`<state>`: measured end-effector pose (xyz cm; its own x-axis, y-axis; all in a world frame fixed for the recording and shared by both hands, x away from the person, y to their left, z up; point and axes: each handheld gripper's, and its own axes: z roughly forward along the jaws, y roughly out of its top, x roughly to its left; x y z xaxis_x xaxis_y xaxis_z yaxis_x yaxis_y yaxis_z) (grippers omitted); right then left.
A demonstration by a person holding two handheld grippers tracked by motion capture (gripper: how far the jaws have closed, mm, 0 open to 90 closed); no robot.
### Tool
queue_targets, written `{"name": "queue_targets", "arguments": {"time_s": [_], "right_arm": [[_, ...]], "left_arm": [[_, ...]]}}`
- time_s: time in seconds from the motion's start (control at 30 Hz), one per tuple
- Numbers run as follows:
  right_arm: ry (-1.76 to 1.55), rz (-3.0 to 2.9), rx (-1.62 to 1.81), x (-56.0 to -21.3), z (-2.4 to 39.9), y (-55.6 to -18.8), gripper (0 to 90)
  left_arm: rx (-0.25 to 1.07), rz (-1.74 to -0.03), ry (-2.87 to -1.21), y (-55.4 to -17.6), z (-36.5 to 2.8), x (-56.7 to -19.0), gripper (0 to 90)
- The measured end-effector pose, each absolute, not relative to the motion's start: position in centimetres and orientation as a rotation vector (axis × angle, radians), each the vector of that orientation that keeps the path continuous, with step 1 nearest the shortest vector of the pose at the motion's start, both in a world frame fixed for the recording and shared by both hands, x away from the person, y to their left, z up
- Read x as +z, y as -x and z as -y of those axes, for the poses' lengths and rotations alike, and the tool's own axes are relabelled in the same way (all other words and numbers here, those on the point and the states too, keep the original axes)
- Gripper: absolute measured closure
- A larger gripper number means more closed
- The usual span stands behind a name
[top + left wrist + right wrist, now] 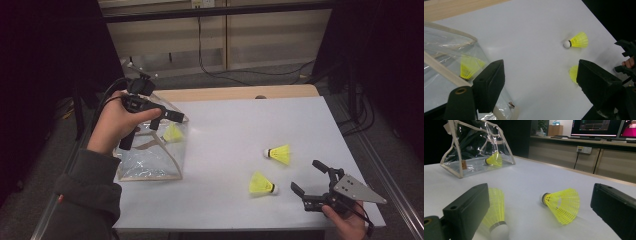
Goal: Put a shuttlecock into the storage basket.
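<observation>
Left gripper (167, 118) open, empty, above clear plastic pouch (150, 160) holding one yellow mesh shuttlecock (173, 133). Right gripper (309, 177) open, empty, aimed at near yellow shuttlecock (262, 184) for pickup.

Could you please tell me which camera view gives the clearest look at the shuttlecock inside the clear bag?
The right gripper view: the shuttlecock inside the clear bag lies in plain sight through the bag's side. The high view shows it small beside the left claw; the left gripper view shows it blurred and partly behind a jaw.
</observation>
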<state>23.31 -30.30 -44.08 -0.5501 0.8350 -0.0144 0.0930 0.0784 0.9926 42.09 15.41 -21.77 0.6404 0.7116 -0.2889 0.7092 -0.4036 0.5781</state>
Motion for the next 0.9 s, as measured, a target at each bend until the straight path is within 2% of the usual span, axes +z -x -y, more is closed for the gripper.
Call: {"name": "queue_targets", "arguments": {"time_s": [0.9], "right_arm": [[-0.925, -1.735, 1.53, -44.1, 30.3, -23.3, 1.9]], "left_arm": [[-0.053, -1.019, -2.213, -41.2, -12.5, -24.9, 16.4]]}}
